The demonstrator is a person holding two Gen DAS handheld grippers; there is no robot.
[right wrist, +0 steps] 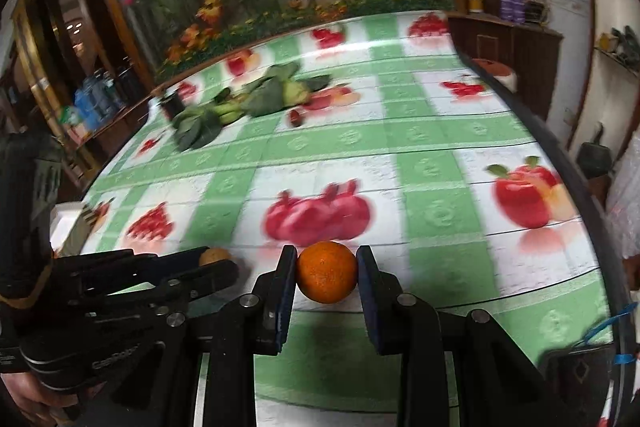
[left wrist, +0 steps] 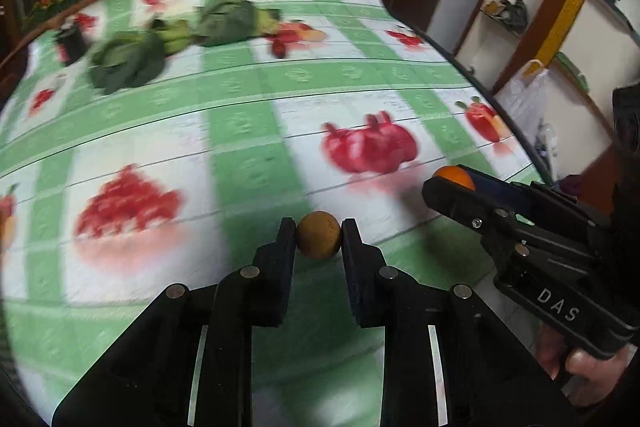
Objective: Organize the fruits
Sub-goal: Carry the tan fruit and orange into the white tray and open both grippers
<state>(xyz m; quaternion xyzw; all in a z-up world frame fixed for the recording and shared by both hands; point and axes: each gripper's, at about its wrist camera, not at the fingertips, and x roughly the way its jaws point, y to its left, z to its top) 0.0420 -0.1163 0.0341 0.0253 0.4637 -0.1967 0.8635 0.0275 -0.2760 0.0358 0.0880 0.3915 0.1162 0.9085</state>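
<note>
Black fingers of the left hand-held gripper (left wrist: 319, 233) are clamped on a small brown round fruit (left wrist: 319, 235), which sits right between the fingertips above the near edge of the surface (left wrist: 240, 131). Just beside it, the right hand-held gripper (right wrist: 326, 269) is clamped on an orange (right wrist: 327, 271), its blue pads (right wrist: 285, 301) pressing the fruit's two sides. Both fruits appear lifted clear of the green-and-white checked cloth, though blur makes the gap hard to judge.

Farther off, near the far side of the surface, lies a loose group of produce: dark leafy greens (left wrist: 128, 61), a bunch of green bananas (right wrist: 228, 111), a second leafy bundle (left wrist: 228, 19) and a small red fruit (right wrist: 295, 118). A dark cup-like object (left wrist: 72, 41) stands at the far left; what it is, I cannot tell.

The step in hand looks like carrying both fruits toward that group. To do it well, keep the squeeze steady but gentle, since round fruit can roll out of flat pads, hold both tools level, keep them apart, and lower each fruit until it rests before releasing.
</note>
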